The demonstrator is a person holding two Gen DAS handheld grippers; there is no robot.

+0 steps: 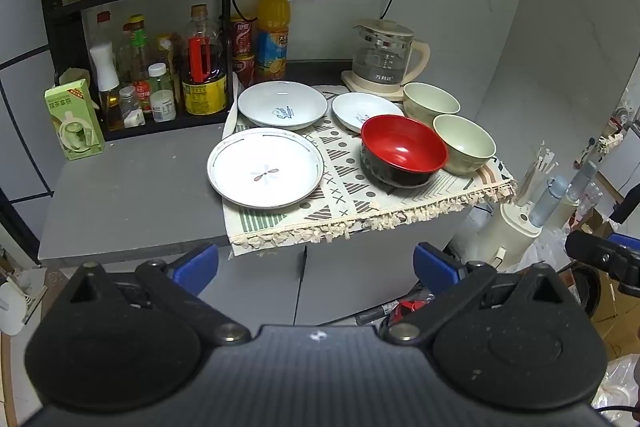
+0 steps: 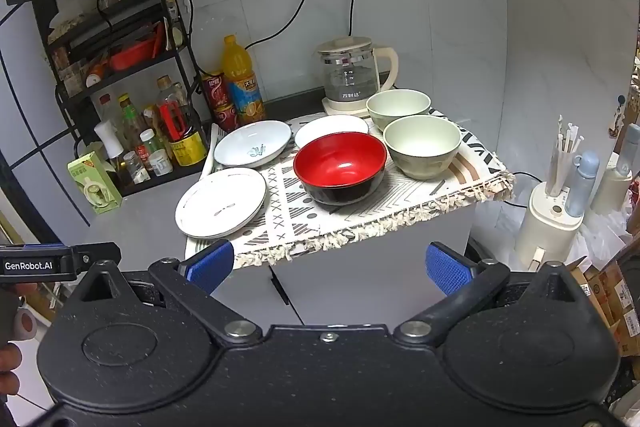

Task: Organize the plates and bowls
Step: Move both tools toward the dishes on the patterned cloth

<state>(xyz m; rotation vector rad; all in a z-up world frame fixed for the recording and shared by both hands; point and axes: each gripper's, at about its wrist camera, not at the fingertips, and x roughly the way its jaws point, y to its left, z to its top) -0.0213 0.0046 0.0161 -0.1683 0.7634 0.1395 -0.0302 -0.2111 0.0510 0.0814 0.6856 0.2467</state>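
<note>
On a patterned cloth [image 1: 340, 195] [image 2: 288, 215] lie three white plates: a flat one with a red-grey mark [image 1: 265, 167] [image 2: 221, 202], a deep one with blue print [image 1: 282, 105] [image 2: 253, 143], and a smaller one [image 1: 362, 111] [image 2: 330, 131] partly behind the red bowl. The red-and-black bowl [image 1: 403, 150] [image 2: 340, 167] stands beside two pale green bowls [image 1: 464, 143] [image 2: 422, 147], [image 1: 430, 103] [image 2: 398, 107]. My left gripper [image 1: 316, 263] and right gripper [image 2: 328, 265] hang open in front of the counter edge, holding nothing, apart from the dishes.
A black rack [image 1: 136, 39] [image 2: 120, 75] with sauce bottles stands left, a green carton [image 1: 74, 119] [image 2: 94, 183] before it. An orange juice bottle [image 1: 273, 31] and glass kettle [image 1: 386, 57] [image 2: 352, 75] stand behind. A white appliance [image 2: 554, 223] sits lower right. Grey counter [image 1: 132, 199] lies left.
</note>
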